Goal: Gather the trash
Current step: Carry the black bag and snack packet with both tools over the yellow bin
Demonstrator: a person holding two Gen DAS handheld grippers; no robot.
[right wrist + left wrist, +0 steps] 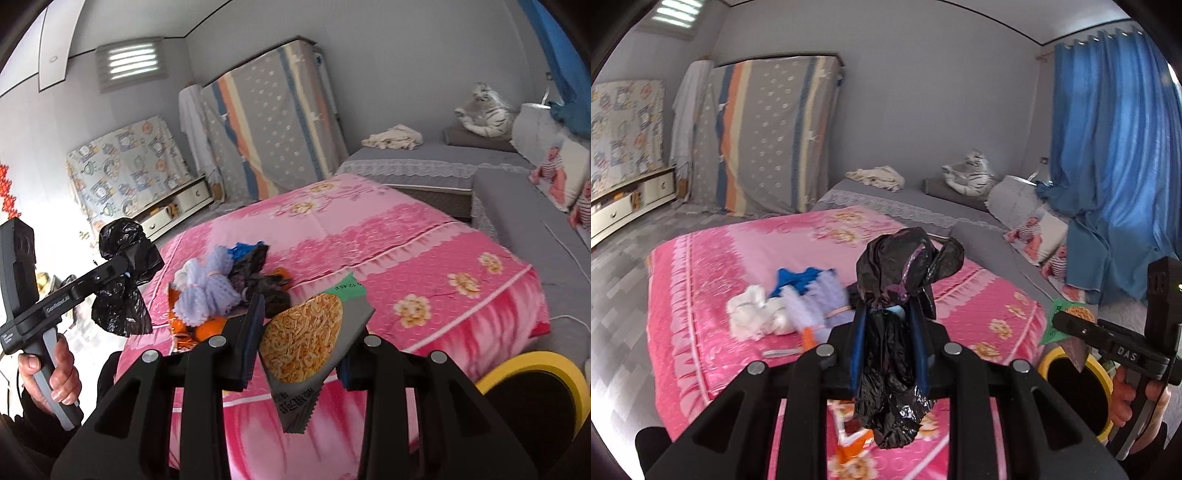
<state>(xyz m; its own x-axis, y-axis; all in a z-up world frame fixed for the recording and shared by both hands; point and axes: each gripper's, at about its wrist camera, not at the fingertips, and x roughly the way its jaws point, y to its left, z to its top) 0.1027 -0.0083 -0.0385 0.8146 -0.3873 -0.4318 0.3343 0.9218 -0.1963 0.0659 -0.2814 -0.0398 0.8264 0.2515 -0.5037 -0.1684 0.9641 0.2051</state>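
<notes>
While both hands are carrying a piece of trash above the near edge of the pink bedspread (369, 236), the step in hand appears to be the transfer from pickup to disposal. The left gripper (886, 321) is clamping a crumpled black plastic bag (901, 273), its jaws standing almost fully closed, with the film bunching out above and hanging below the blue pads. The right gripper (295, 332) is pinching a noodle snack wrapper (306, 339) at a narrow opening; the wrapper is sitting tilted between the pads, its serrated end pointing toward the camera. A yellow-rimmed bin (535, 373) with a dark interior is standing low at the near right, just beside the bed and below the right gripper.

More trash is lying in a loose pile on the bedspread, left of centre: a lilac mesh bundle (207, 288), white crumpled paper (753, 314), a blue scrap (798, 280), further dark film and orange wrappers (207, 328). Nothing here is touching either gripper.

Judging from this layout, the next move calls for bringing each gripper over the bin's mouth and parting the jaws so that bag and wrapper drop inside; the light film may cling to the pads. Afterward, the pile is waiting to be collected.
</notes>
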